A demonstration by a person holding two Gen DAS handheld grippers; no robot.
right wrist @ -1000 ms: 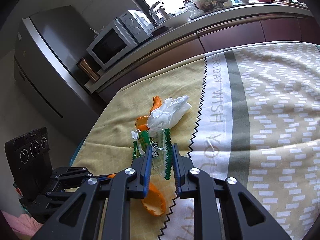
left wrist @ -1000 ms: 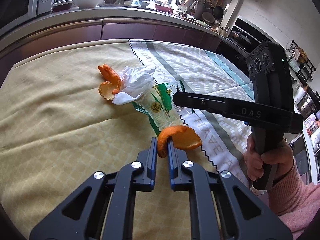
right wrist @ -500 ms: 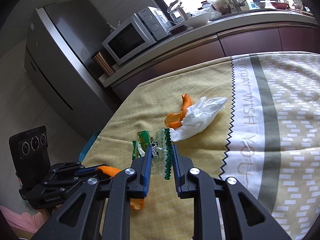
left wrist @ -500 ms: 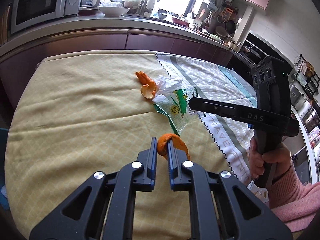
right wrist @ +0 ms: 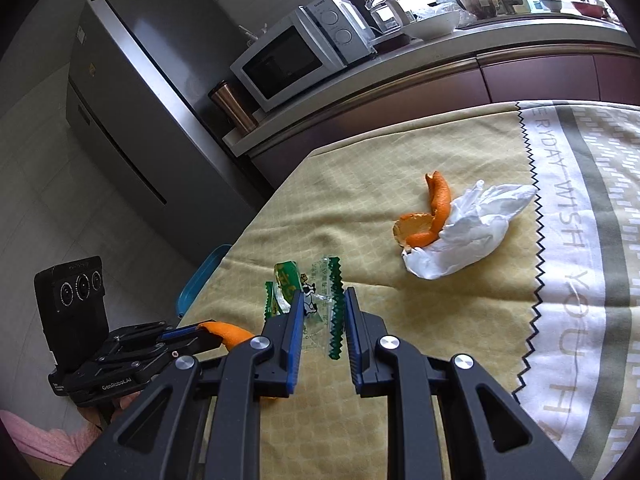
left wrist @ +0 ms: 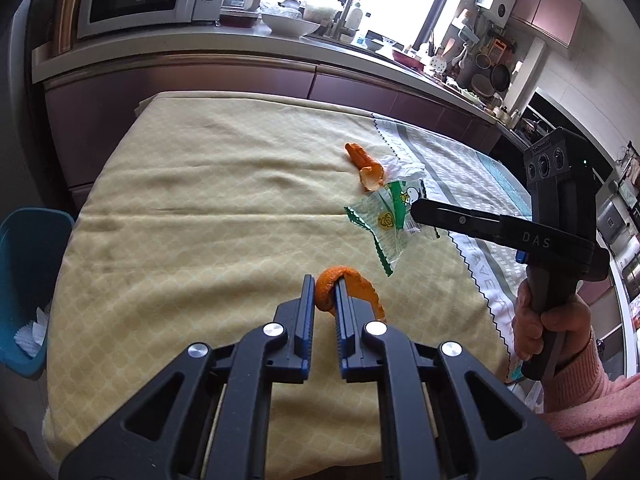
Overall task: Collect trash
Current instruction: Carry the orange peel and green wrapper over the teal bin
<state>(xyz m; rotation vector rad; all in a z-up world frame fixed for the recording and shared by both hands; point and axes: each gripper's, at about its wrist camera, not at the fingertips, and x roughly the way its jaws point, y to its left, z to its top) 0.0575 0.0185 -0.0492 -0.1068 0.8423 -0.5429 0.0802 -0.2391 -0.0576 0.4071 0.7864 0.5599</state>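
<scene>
We hold the left gripper (left wrist: 325, 292) clenched on a curled orange peel (left wrist: 352, 286), lifted above the near part of the yellow tablecloth (left wrist: 192, 216). Our right gripper (right wrist: 322, 312) grasps a clear green-edged snack wrapper (right wrist: 316, 300), also raised off the cloth. Farther along the table, a second orange peel (right wrist: 428, 220) lies touching a crumpled white tissue (right wrist: 472, 236). A blue bin (left wrist: 28, 264) stands beside the table's left edge.
</scene>
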